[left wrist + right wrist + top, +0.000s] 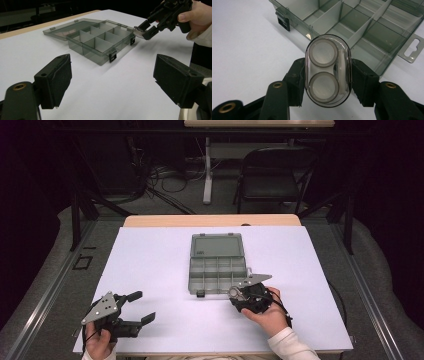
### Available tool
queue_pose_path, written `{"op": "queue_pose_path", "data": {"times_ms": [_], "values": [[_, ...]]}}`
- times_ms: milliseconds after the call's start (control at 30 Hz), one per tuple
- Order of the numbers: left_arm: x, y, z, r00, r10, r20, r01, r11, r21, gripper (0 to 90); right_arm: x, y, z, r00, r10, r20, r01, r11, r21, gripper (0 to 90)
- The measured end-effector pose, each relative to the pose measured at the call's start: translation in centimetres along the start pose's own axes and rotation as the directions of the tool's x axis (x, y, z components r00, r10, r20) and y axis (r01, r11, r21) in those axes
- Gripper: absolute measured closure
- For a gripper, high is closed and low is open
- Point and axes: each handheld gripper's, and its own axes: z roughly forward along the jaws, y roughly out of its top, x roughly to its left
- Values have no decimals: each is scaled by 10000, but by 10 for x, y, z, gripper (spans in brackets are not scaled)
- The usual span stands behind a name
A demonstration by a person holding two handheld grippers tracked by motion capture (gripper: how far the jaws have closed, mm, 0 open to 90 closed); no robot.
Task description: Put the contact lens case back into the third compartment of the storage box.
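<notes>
A smoky clear compartment box (218, 274) lies open mid-table, its lid (217, 245) flat behind it; its several compartments (362, 27) look empty. My right gripper (327, 80) is shut on a clear oval case (327, 70) with two round white discs inside, pinched at its sides. It hovers just off the box's near right corner (235, 292). In the left gripper view, the right gripper (146, 30) holds the case (138, 30) beside the box (100, 40). My left gripper (141, 307) rests at the table's near left, open with nothing between its pads (53, 82).
The white tabletop (160, 265) stretches around the box, with a wooden strip (210, 220) along its far edge. Behind the table are a black chair (272, 175), a table leg and cables on the floor. A hang tab (412, 50) sticks out from the box's side.
</notes>
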Motion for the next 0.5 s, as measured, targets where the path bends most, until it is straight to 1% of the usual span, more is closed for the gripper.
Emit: {"op": "queue_pose_path", "data": {"times_ms": [167,400,500], "values": [[0,0,-1,10000,-10,-4,10,10000,30,157,-2,0,-1,9999,34,137,-34,10000,-53,485],[0,-1,-1,9999,-103,-39,103,9999,41,157,-4,6,-5,9997,101,228,-101,9999,-7,485],[0,-1,-1,9998,-174,-21,174,9998,3,157,-6,8,-5,9997,201,138,-201,9998,-19,484]]}}
